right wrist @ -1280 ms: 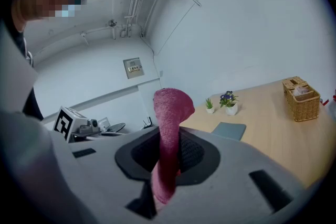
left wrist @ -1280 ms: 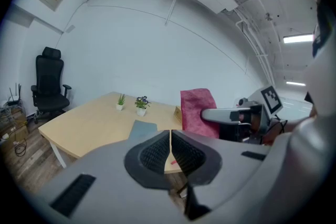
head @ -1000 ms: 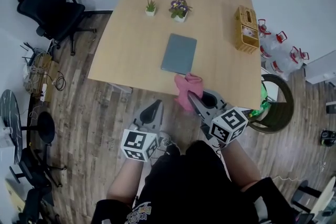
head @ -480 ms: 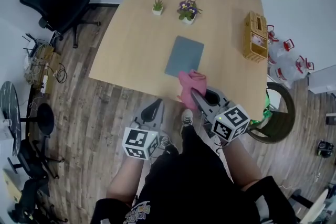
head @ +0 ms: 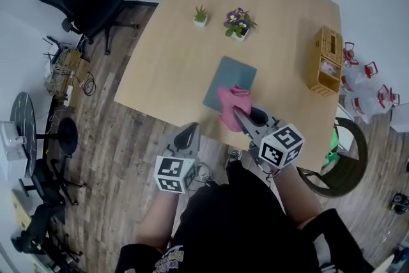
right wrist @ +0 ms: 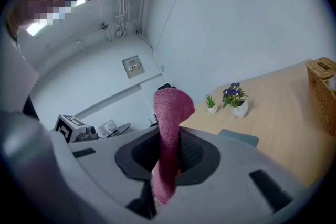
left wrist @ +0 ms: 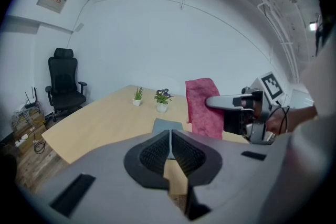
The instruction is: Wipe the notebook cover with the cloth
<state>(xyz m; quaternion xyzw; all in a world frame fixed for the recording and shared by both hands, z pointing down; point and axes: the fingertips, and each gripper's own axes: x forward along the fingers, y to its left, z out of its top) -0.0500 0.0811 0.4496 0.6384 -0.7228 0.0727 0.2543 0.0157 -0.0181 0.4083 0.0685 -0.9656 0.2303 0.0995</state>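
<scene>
Left hand-held gripper (head: 189, 132) closed, right (head: 240, 118) on cloth (head: 229, 101)

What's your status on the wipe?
Right gripper shut on cloth, over notebook near end. Left gripper shut, empty, short of table. Nothing blocking.

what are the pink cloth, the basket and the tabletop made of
The cloth: soft fabric, probably terry or microfibre; nubbly surface, limp folds. The basket: woven wicker or rattan, judging by its ribbed tan weave. The table: pale wood-look top, matte; veneer or laminate, cannot tell.
</scene>
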